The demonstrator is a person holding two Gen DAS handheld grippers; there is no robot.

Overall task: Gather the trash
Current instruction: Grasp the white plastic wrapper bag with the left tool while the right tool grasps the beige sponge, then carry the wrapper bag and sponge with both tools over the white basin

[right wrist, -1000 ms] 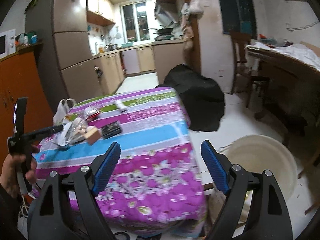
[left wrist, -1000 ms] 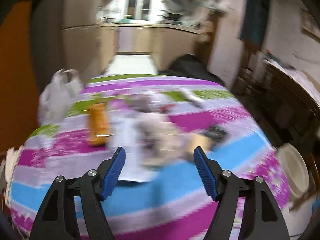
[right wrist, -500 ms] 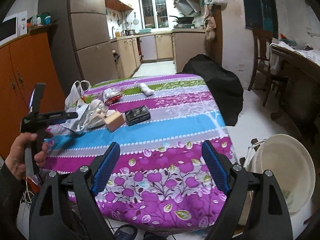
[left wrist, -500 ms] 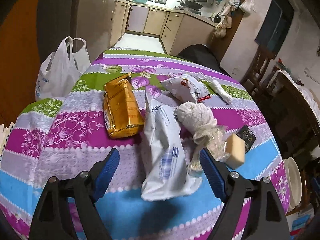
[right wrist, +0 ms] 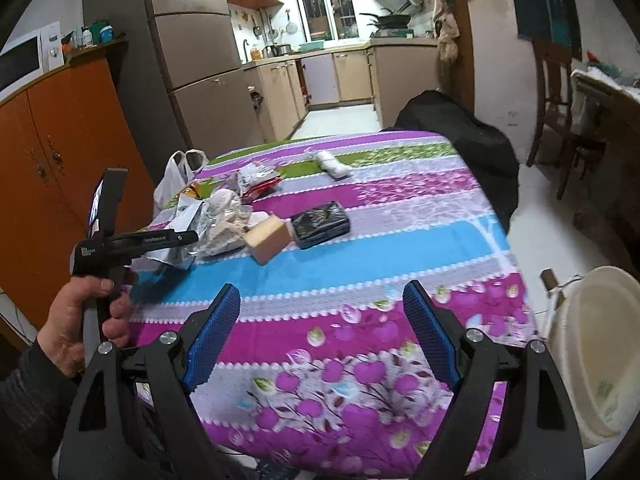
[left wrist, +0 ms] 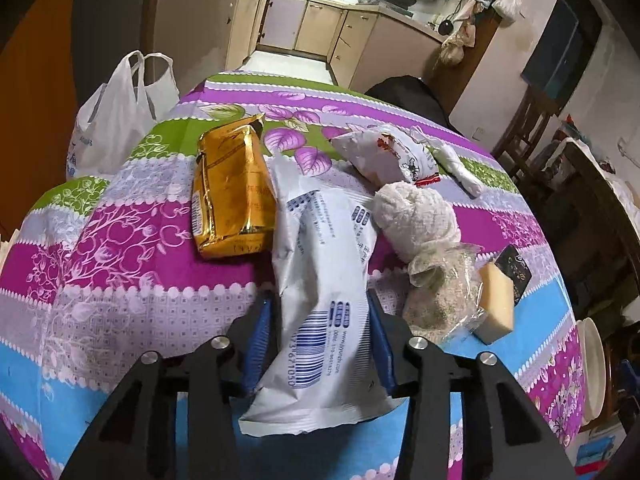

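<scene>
A long white plastic package with blue print (left wrist: pixel 324 280) lies on the striped tablecloth (left wrist: pixel 120 248). My left gripper (left wrist: pixel 319 300) straddles its near half. The jaws are closing, and the blue pads (left wrist: pixel 260 332) touch both of its edges. The right wrist view shows that gripper (right wrist: pixel 188 236) in a person's hand (right wrist: pixel 80 320) at the left side of the table. My right gripper (right wrist: pixel 322 286) hovers open over the table's near edge with nothing between its fingers.
Beside the package lie a gold packet (left wrist: pixel 230 192), a white snack bag (left wrist: pixel 388 152), an off-white bundle (left wrist: pixel 416 216), a clear bag of grains (left wrist: pixel 444 296), a tan block (left wrist: pixel 496 300) and a black box (left wrist: pixel 516 272). A white carrier bag (left wrist: pixel 116 120) stands at the left, a pale basin (right wrist: pixel 592 352) at the right.
My left gripper dropped forward over the white package and its jaws narrowed onto it. My right gripper moved in over the table's near edge, still wide.
</scene>
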